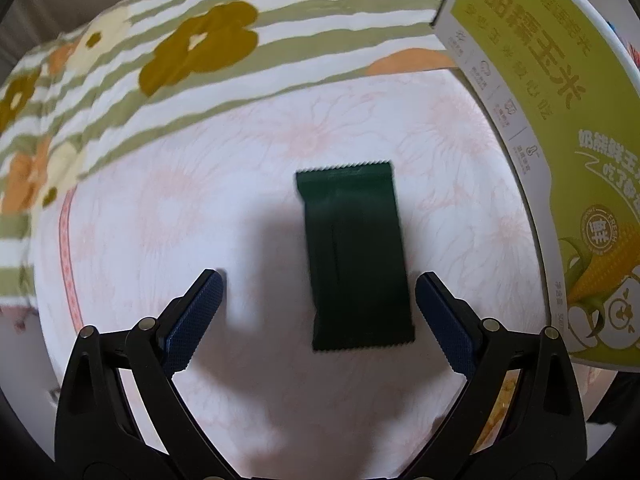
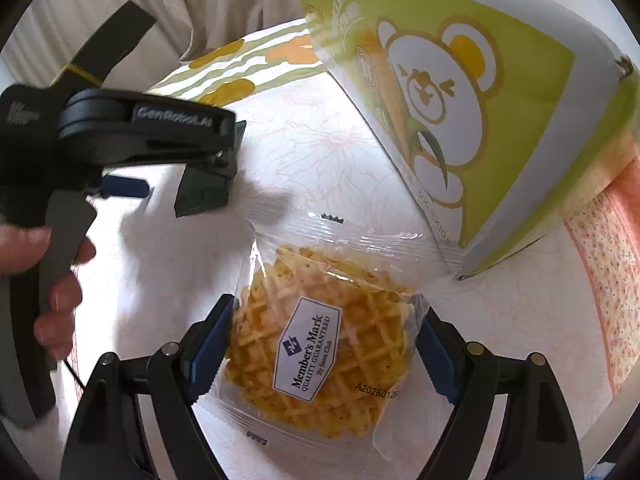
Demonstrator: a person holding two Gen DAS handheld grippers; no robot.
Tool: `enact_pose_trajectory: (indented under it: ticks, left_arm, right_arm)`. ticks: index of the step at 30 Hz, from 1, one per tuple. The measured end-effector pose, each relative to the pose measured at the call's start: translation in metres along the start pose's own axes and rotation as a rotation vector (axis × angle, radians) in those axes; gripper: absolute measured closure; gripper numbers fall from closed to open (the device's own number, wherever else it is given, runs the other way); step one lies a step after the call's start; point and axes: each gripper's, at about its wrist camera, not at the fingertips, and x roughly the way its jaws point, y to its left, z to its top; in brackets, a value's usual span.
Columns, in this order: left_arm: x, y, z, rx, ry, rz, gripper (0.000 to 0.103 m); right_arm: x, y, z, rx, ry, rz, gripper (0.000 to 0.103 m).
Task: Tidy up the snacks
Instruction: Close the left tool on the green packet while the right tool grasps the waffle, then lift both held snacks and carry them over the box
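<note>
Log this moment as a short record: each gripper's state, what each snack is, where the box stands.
left gripper: open, hovering over the dark green packet, pads not touching it
right gripper: pads pressed on both sides of the clear waffle bag
green corn box: standing beyond the waffle bag, tilted
surface: pale pink floral sheet, with a green striped flower quilt behind

Two snack packets (image 2: 316,344) (image 1: 354,256), one box (image 2: 480,120)
</note>
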Motion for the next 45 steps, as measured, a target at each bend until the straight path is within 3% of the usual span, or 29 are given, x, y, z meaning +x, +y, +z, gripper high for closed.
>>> enact_pose_trajectory:
  ticks: [5,7,9,15,26,38,45]
  left_arm:
    - [0.002,-0.013,0.006,0.05,-0.006,0.019,0.027]
    - [-0.003,-0.013,0.004,0.062,-0.02,0.014,0.049]
    - [-0.006,-0.011,0.003,0.066,-0.021,0.01,0.062]
    - [-0.009,-0.008,-0.005,0.096,-0.02,-0.011,0.062]
    - [-0.045,0.016,-0.03,0.036,-0.055,-0.045,0.062]
    - [-0.161,0.061,-0.043,-0.042,-0.236,-0.086,0.062]
    - [-0.224,0.052,-0.036,-0.034,-0.347,-0.087,0.062]
  right_arm:
    - [0.0,-0.003,0.0,-0.001,-0.001,0.014,0.022]
    - [-0.003,-0.004,-0.002,0.0,-0.002,0.018,0.022]
    - [-0.003,-0.005,-0.003,0.003,-0.003,0.022,0.022]
    - [-0.003,-0.005,-0.004,-0.003,-0.008,0.027,0.022]
    - [-0.026,0.005,0.0,-0.04,-0.065,0.062,0.023]
    - [-0.106,0.03,0.023,-0.089,-0.187,0.153,0.024]
    - [-0.155,0.012,0.053,-0.086,-0.245,0.239,0.024]
